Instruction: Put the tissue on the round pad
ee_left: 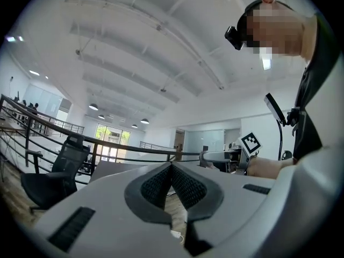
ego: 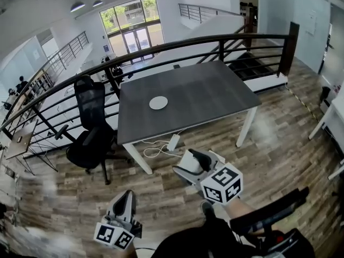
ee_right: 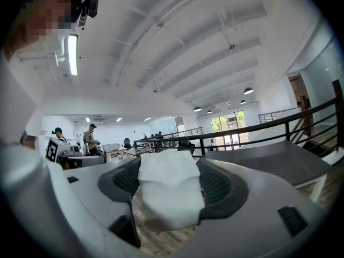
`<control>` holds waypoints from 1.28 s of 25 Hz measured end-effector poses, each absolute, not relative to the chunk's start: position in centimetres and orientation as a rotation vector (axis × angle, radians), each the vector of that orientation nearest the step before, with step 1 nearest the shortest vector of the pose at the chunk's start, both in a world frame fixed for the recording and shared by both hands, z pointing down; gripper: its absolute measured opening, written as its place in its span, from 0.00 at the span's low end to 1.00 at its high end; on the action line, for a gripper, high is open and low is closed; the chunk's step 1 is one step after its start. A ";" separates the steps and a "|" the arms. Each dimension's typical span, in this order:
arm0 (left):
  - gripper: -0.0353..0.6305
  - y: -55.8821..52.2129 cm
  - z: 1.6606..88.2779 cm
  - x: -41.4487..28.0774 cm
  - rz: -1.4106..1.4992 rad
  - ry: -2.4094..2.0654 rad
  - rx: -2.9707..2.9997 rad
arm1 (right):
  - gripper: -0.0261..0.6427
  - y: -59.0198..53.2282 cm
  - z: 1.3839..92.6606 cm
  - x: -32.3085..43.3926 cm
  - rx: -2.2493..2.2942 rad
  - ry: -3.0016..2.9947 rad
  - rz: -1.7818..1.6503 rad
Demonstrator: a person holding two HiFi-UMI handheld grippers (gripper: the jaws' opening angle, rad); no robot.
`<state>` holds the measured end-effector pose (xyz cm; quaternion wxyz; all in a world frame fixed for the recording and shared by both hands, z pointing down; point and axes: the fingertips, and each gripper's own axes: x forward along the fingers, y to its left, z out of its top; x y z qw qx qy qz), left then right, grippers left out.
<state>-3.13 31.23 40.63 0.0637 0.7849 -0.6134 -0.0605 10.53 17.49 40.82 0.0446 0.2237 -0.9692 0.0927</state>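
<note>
Right gripper (ee_right: 170, 168): jaws pinch a folded white tissue (ee_right: 171, 195) between the ribbed pads. The tissue fills the gap from side to side and stands up past the tips. Left gripper (ee_left: 172, 166): pad tips pressed together, nothing held between them. In the head view both grippers hang over the wood-plank floor (ego: 279, 138) on the near side of the table (ego: 215, 93), well apart from it. The right one is nearer the table's front edge than the left. The tissue is therefore off the table, short of its front edge. Under that front edge a white power strip (ego: 173, 142) lies on the floor with a loose coil of cable beside it. Table: dark grey top, white legs. The round pad (ego: 158, 102) is white and lies flat on the table top, left of the table's middle and apart from every edge. A black office chair (ego: 91, 128) stands just beside the table's left edge. Floor planks run open along the table's front and right sides. A black railing (ego: 161, 50) runs close behind the table's far edge and bends round past its left side, behind the chair. Far beyond the table, past the railing, a lower hall ends in glazed doors (ego: 131, 23).
</note>
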 end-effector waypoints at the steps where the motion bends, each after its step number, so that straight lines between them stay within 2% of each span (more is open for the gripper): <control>1: 0.06 30.5 40.4 -3.1 -0.176 -1.867 2.366 | 0.54 16.6 40.7 10.4 0.672 -2.969 0.284; 19: 0.06 16.9 38.5 -1.8 -0.125 -2.009 2.275 | 0.54 1.0 39.7 10.3 0.548 -3.015 0.288; 32: 0.06 10.0 39.2 1.0 -0.148 -2.079 2.213 | 0.54 -6.2 41.0 11.8 0.433 -3.003 0.282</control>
